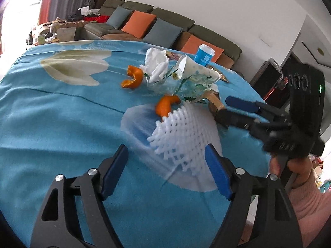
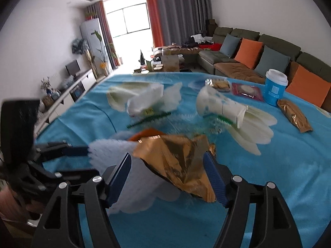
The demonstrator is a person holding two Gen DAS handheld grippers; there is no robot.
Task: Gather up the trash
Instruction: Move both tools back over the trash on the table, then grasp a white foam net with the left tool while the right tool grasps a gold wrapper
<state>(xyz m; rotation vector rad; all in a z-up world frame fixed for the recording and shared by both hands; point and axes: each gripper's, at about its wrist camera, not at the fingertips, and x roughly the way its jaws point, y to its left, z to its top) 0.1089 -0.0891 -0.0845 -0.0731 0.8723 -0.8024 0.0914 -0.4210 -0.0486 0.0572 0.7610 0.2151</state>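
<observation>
Trash lies on a table under a blue flowered cloth (image 1: 62,113). My left gripper (image 1: 166,165) is open, and a white foam fruit net (image 1: 182,134) lies just ahead of and between its fingers, untouched by the pads. Beyond it are two orange peels (image 1: 132,78) (image 1: 165,105), a crumpled tissue (image 1: 157,64) and a tipped paper cup (image 1: 194,70). My right gripper (image 2: 168,171) is open over a crumpled gold foil wrapper (image 2: 178,157) that lies between its fingers. The left gripper (image 2: 86,162) shows at the left of the right wrist view beside the foam net (image 2: 107,146).
A blue cup with a white lid (image 2: 275,88) stands at the far right, with a gold packet (image 2: 293,115), a red packet (image 2: 247,91) and a biscuit packet (image 2: 218,84) near it. A sofa with cushions (image 2: 248,49) runs behind the table. A hand and pink sleeve (image 1: 306,186) hold the right gripper.
</observation>
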